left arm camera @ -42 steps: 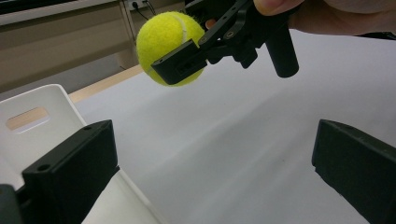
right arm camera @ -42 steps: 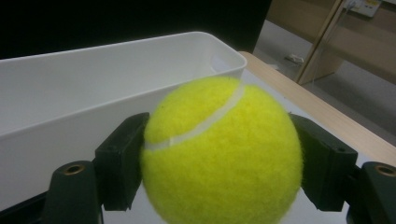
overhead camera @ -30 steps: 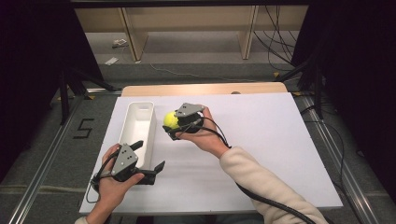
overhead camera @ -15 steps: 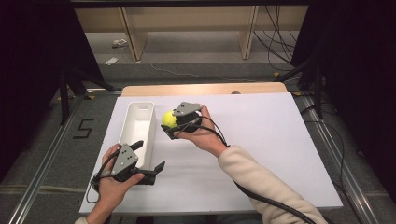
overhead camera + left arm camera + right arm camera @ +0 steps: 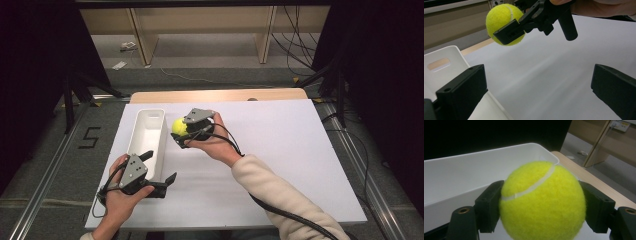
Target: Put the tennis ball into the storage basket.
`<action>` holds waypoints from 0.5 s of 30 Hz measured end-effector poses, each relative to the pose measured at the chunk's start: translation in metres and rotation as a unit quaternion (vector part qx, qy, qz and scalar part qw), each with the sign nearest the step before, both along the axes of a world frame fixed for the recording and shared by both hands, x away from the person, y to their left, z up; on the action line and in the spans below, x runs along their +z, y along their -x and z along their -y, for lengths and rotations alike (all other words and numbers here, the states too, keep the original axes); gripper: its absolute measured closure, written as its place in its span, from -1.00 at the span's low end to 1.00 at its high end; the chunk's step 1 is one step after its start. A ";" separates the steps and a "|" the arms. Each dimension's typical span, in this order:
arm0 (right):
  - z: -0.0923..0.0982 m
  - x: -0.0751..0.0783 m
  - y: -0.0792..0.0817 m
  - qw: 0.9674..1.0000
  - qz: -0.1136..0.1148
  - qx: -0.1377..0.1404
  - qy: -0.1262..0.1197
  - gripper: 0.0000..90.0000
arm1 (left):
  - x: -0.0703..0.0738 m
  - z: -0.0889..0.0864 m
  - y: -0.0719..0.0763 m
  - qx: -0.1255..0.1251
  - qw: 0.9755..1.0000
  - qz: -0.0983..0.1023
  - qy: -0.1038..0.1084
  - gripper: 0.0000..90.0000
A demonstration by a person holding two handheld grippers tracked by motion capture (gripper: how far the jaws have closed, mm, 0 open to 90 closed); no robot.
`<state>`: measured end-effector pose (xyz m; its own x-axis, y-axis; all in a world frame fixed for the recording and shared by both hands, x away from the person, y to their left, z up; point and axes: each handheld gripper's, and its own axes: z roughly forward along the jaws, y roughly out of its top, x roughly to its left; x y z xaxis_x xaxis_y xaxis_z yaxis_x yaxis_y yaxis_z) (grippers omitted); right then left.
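In the high view the right gripper [image 5: 181, 134] is clamping a fuzzy yellow tennis ball [image 5: 178, 126] left of centre, just beside the long white plastic bin [image 5: 142, 145], while in the left gripper view the left gripper [image 5: 537, 91] is gaping wide over the white surface [image 5: 554, 75], and in the right gripper view the ball [image 5: 542, 201] is sitting squeezed mid-frame.

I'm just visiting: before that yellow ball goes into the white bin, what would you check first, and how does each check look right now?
1. Grip: the right gripper has its fingers pressed on both sides of the tennis ball: ok.
2. Ball lifted off the white table: ok.
3. Ball over the white bin: not ok, it hangs just beside the right wall.
4. Bin empty where it shows: ok.
5. Left gripper open, at the bin's near end, out of the ball's path: ok.
6. Left gripper touching the bin: cannot tell.
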<state>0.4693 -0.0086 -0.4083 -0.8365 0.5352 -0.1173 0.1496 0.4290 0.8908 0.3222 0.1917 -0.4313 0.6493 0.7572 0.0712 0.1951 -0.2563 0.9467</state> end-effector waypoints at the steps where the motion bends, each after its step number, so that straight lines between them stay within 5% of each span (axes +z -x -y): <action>1: 0.000 0.000 0.000 1.000 0.000 0.000 0.000 -0.40 | 0.000 0.000 0.000 0.000 1.000 0.000 0.000 -1.00; 15: -0.005 0.003 -0.002 1.000 0.003 0.003 0.001 -0.40 | 0.000 0.000 0.000 -0.001 1.000 0.000 0.000 -1.00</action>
